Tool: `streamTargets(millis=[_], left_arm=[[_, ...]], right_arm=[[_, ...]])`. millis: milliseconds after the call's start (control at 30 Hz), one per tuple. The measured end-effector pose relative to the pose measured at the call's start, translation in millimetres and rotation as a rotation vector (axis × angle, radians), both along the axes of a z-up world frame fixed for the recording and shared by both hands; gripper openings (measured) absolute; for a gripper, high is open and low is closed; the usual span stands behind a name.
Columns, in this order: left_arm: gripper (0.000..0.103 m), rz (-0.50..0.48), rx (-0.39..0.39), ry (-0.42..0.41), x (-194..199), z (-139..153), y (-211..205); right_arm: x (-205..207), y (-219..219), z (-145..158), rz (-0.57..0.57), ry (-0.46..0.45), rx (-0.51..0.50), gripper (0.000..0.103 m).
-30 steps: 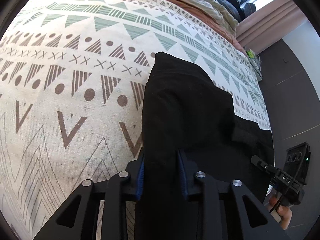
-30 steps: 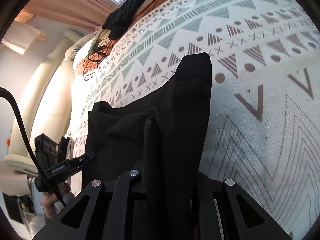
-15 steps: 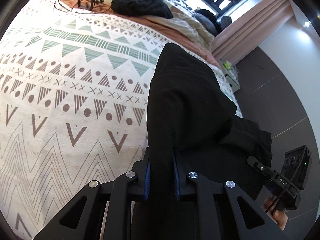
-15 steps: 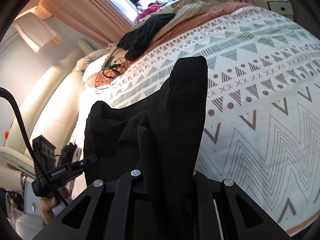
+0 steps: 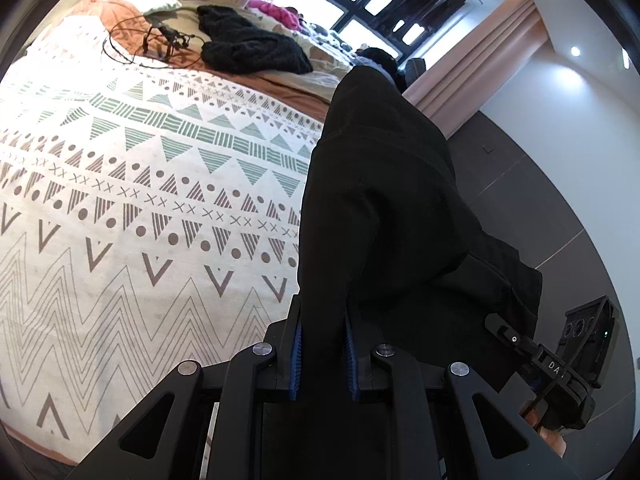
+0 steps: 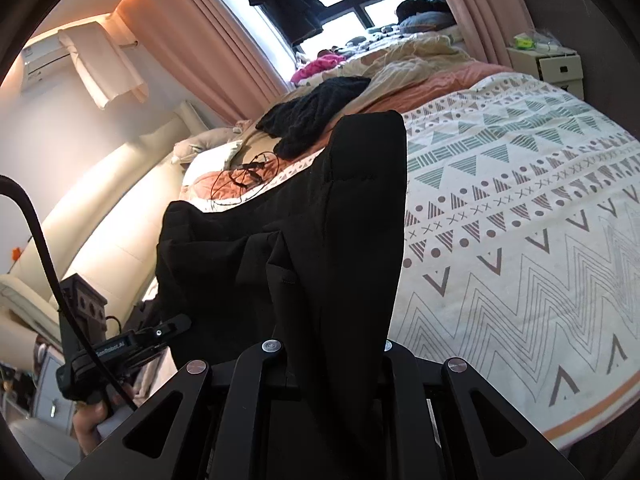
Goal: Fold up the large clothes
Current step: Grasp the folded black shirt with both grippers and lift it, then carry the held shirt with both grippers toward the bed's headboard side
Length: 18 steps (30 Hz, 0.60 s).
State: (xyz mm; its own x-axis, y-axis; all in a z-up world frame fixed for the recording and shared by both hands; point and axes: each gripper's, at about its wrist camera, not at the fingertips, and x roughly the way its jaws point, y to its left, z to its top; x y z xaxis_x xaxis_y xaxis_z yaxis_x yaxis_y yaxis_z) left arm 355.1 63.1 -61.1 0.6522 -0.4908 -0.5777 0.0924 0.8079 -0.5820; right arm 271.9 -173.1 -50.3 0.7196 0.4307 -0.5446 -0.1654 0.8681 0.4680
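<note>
Black garment [image 5: 384, 208] hangs off the bed [image 5: 120, 240] (patterned cover). Left tongs [image 5: 322, 354] pinching it. Right tongs [image 6: 332, 364] pinching it too.

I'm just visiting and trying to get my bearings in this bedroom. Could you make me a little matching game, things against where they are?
Things:
1. black garment
2. patterned bedspread
3. black knitted sweater
4. thin black cable

Places:
A. looped on the orange sheet by the pillow
B. clamped in both grippers
C. spread over the bed
D. heaped on the far bedding

Pairs: 1-B, 2-C, 3-D, 4-A
</note>
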Motion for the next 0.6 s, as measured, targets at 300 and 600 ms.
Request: streamTargets(millis=[300, 600], left_arm=[[0.017, 0.001, -0.011, -0.072, -47.1, 19.7, -6.2], [0.017, -0.061, -0.065, -0.127, -52.3, 49.0, -5.2]], right_arm=[[-55.0, 12.2, 15.4, -0.064, -0.084, -0.049, 0.014], [-89.1, 16.0, 51.7, -0.114, -0.122, -0.074, 0.013]])
